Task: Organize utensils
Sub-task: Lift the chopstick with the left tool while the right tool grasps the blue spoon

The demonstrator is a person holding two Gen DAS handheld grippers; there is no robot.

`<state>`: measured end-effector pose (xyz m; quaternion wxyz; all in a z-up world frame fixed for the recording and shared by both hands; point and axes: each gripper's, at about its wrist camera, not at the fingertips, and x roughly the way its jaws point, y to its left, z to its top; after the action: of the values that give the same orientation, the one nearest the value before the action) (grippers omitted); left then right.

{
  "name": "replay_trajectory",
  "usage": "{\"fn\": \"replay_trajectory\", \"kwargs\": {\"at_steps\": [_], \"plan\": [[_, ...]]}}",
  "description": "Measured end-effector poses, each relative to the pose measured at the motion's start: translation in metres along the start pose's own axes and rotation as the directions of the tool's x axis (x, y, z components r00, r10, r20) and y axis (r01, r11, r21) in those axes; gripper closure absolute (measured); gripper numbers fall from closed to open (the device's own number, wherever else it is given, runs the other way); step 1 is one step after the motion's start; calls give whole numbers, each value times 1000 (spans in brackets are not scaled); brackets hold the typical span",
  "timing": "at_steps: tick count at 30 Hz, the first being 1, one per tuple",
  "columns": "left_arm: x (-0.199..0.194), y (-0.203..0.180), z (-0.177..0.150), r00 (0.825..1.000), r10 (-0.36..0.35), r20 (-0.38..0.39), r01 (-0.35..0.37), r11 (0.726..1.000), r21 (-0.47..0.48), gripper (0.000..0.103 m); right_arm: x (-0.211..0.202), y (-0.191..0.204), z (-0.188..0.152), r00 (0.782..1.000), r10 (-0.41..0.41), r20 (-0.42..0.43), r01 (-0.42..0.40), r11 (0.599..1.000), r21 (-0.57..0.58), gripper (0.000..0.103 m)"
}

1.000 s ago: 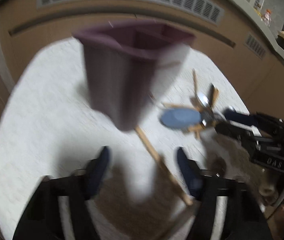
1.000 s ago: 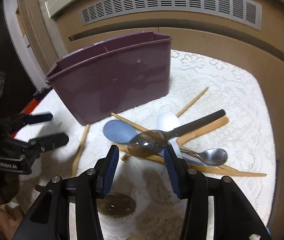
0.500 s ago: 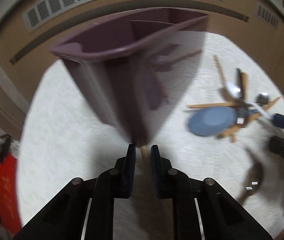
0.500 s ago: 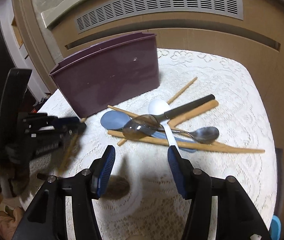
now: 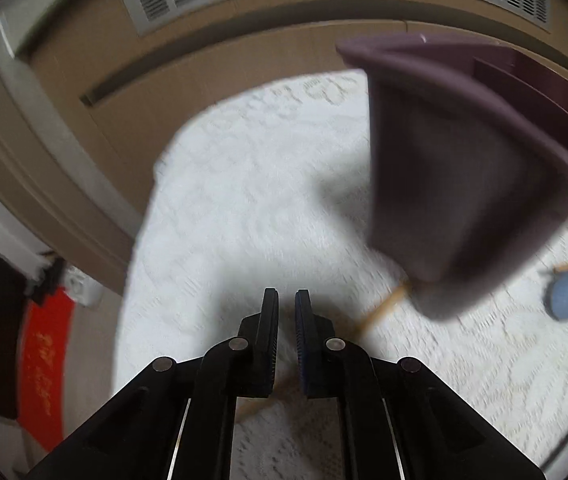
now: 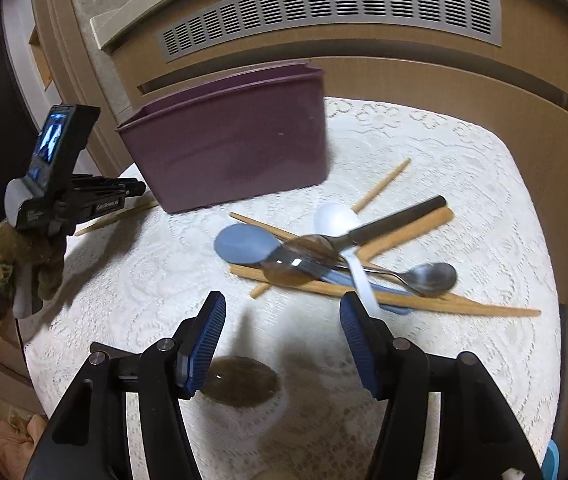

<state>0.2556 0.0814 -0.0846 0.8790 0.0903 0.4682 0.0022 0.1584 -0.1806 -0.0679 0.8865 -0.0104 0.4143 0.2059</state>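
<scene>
A purple utensil holder [image 6: 235, 140] stands on the white lace tablecloth [image 6: 464, 184]; it also shows blurred in the left wrist view [image 5: 468, 168]. My left gripper [image 5: 286, 300] is shut on a wooden chopstick [image 5: 380, 308] that runs under the jaws toward the holder; the same gripper [image 6: 133, 189] and chopstick [image 6: 119, 216] show in the right wrist view. My right gripper [image 6: 281, 316] is open and empty above the cloth, just short of a pile of spoons and chopsticks: a blue spoon [image 6: 243, 242], a white spoon [image 6: 334, 218], metal spoons [image 6: 432, 276] and a dark-handled spoon [image 6: 396, 220].
A brown wall unit with a vent grille [image 6: 324, 12] curves behind the table. A round brown coaster [image 6: 239, 386] lies under my right gripper. The table's left edge drops toward a red object [image 5: 43, 360].
My left gripper closed on the chopstick and swung left, so the purple holder moved to the right of its view. My right gripper pulled back slightly and stayed open.
</scene>
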Motion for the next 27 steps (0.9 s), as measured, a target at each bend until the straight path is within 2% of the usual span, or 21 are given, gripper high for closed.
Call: {"fn": "replay_trajectory", "kwargs": {"at_steps": [4, 7, 10, 12, 13, 14, 18, 23, 27], "plan": [[-13, -16, -14, 996, -86, 7, 84, 989, 119, 96, 6, 6, 4, 1000, -8, -19, 7, 999, -34, 46], [-25, -26, -16, 987, -159, -10, 157, 968, 197, 94, 9, 9, 7, 999, -22, -29, 20, 998, -56, 46], [-33, -38, -12, 980, -199, -17, 196, 942, 271, 92, 8, 14, 10, 999, -27, -29, 25, 997, -79, 46], [-30, -45, -11, 980, -196, -43, 199, 928, 316, 89, 7, 19, 11, 999, -20, -30, 17, 995, -96, 45], [-25, -46, -10, 981, -185, -52, 192, 926, 325, 83, 8, 21, 12, 999, -18, -30, 14, 994, -104, 44], [-20, -48, -9, 983, -174, -65, 186, 925, 332, 81, 9, 25, 14, 999, -17, -31, 13, 993, -115, 42], [-16, -51, -4, 978, -194, -77, 209, 926, 313, 81, 17, 32, 20, 999, -7, -38, 1, 991, -134, 41], [-9, -37, -3, 955, -271, -120, 290, 939, 183, 93, 23, 35, 22, 999, -3, -47, -4, 991, -136, 41], [-26, -29, -30, 964, -247, -102, 260, 953, 155, 95, 18, 38, 22, 999, 6, -37, -11, 991, -136, 41]]}}
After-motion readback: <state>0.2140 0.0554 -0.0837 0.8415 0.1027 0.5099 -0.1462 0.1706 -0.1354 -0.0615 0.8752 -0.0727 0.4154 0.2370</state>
